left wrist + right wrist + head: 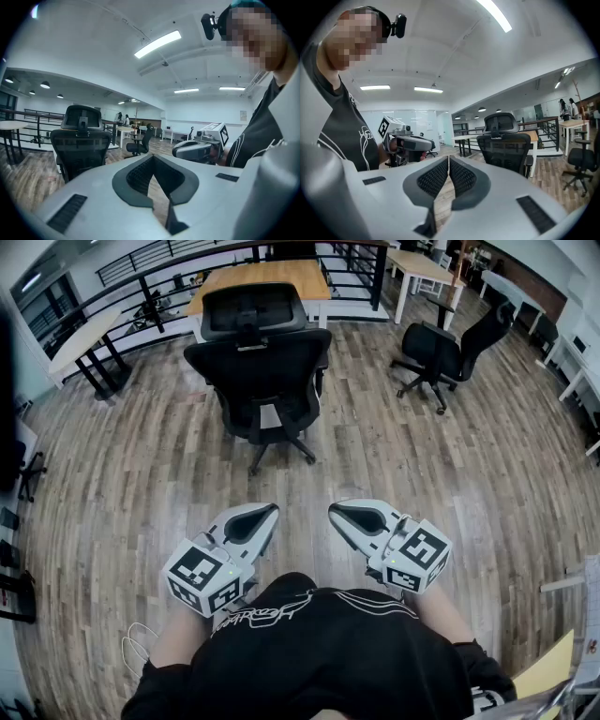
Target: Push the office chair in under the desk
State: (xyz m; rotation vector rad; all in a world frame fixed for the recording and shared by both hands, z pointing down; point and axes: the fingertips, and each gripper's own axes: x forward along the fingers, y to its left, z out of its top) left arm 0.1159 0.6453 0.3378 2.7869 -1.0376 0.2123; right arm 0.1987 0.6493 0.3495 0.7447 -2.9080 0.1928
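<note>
A black office chair (262, 371) stands on the wood floor with its back toward me. It is pulled out a little from the wooden desk (267, 279) behind it. My left gripper (272, 511) and right gripper (334, 510) are held side by side close to my body, well short of the chair and touching nothing. Both are shut with nothing between their pads. In the left gripper view the chair (82, 145) is ahead at the left and the right gripper (193, 149) at the right. In the right gripper view the chair (506, 146) is ahead at the right.
A second black chair (442, 354) stands at the right near a white table (420, 268). A dark railing (141, 292) runs behind the desk, with another table (84, 341) at the left. Open wood floor lies between me and the chair.
</note>
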